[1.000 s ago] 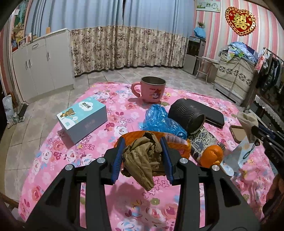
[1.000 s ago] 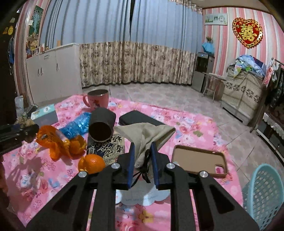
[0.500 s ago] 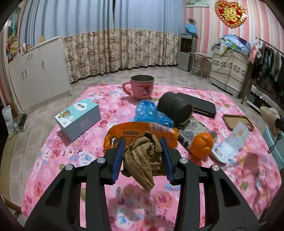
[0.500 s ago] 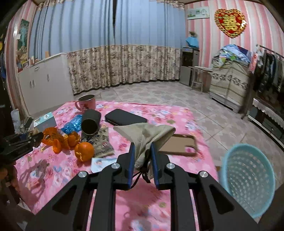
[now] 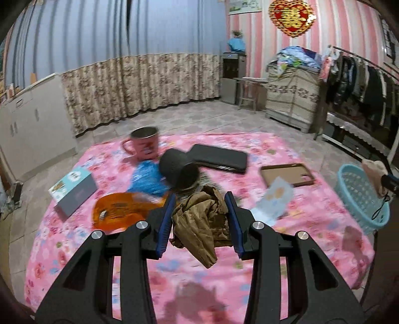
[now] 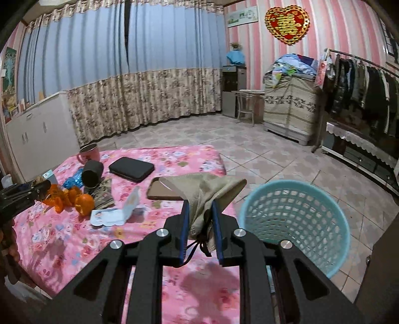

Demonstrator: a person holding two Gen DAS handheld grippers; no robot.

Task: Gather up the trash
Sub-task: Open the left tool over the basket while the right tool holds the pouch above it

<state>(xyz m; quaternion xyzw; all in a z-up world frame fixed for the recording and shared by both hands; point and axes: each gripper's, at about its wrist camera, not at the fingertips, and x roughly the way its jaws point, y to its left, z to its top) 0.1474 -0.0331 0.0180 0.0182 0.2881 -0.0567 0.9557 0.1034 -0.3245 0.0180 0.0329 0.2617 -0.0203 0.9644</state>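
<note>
Fingers of the right gripper point(image 6: 200, 224) are clamped on a beige cloth pouch point(image 6: 207, 192), held near the turquoise lattice plastic basket point(image 6: 294, 224) for dropping; crumpled brown paper point(image 5: 202, 219) is pinched by the left gripper point(image 5: 200, 221).

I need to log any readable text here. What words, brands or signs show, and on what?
"囍": gold character on the red heart wall ornament.
Tissue box: print blurred, unreadable.
Orange wrapper: dark print, unreadable.
Wall poster: too small.
Card: too small.
</note>
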